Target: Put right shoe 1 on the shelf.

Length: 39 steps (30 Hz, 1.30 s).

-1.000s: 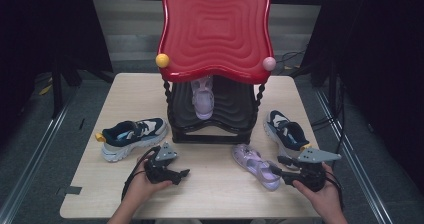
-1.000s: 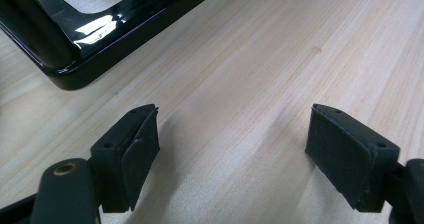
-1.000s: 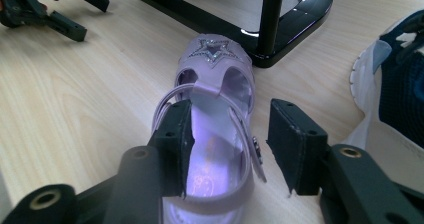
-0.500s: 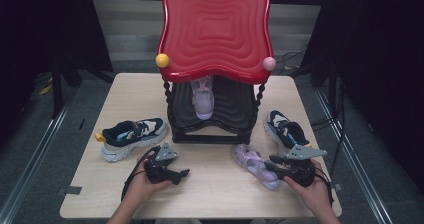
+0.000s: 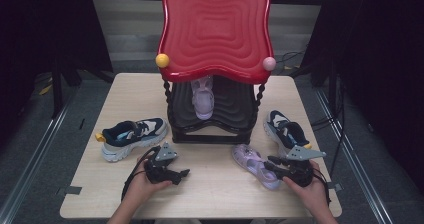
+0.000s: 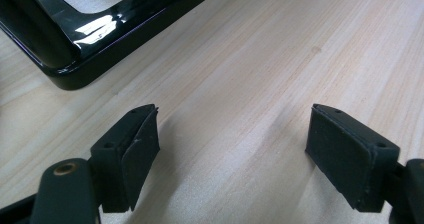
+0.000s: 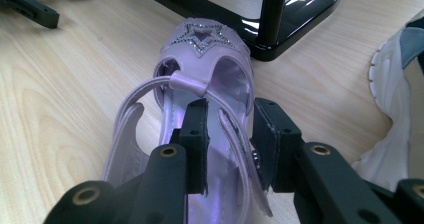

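While the right hand lies low at the near right corner of the table, its right gripper points left across the boards and its tips sit over the lilac sandal. That sandal lies flat on the table just in front of the black base of the red shoe rack, toe toward the rack. From above, the jaws' width is too small to judge. The right gripper view settles it: the right gripper has its jaws narrowed on either side of the sandal's side strap, with the strap running between them; whether the pads press it I cannot tell. That view also brings out the star on the toe of the lilac sandal, and a white sneaker sole at the right edge.

Over on the left, the left hand rests on the table with the left gripper aimed right, clear of every shoe. In the left gripper view the left gripper has its jaws spread wide over bare wood, the rack's glossy black base frame beyond.

The high view alone adds a navy sneaker left of the rack, another sneaker right of it, and a second lilac sandal on the rack's shelf.
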{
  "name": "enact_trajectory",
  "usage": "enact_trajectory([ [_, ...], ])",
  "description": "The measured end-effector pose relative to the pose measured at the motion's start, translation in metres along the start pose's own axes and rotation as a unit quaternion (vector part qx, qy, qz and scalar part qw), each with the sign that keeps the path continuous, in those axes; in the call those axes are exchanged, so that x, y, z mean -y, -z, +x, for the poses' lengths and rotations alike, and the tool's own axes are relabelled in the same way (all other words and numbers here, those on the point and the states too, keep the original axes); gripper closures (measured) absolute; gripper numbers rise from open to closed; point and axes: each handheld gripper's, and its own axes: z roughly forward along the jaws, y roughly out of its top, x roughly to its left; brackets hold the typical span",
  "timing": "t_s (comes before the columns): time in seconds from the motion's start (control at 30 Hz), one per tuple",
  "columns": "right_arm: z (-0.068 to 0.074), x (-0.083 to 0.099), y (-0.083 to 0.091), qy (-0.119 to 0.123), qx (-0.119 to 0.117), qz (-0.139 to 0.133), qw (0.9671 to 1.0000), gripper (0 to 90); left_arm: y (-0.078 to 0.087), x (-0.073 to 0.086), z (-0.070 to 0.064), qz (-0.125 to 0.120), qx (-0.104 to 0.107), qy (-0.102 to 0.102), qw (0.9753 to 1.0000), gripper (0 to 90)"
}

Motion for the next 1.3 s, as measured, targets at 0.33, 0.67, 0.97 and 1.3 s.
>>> enact_trajectory([
  [0.33, 0.001, 0.002, -0.002, 0.02, 0.015, 0.0, 0.9997, 83.1, 0.0, 0.0, 0.0, 0.0, 0.0, 0.0, 1.0, 20.5],
  [0.67, 0.009, -0.003, 0.006, 0.05, 0.015, -0.015, 0.9985, 84.5, 0.0, 0.0, 0.0, 0.0, 0.0, 0.0, 1.0, 20.5],
  [0.97, 0.021, -0.017, 0.026, 0.056, 0.007, -0.055, 0.9969, 84.7, 0.0, 0.0, 0.0, 0.0, 0.0, 0.0, 1.0, 20.5],
  [1.3, 0.031, -0.033, 0.041, 0.067, 0.007, -0.08, 0.9945, 84.8, 0.0, 0.0, 0.0, 0.0, 0.0, 0.0, 1.0, 20.5],
])
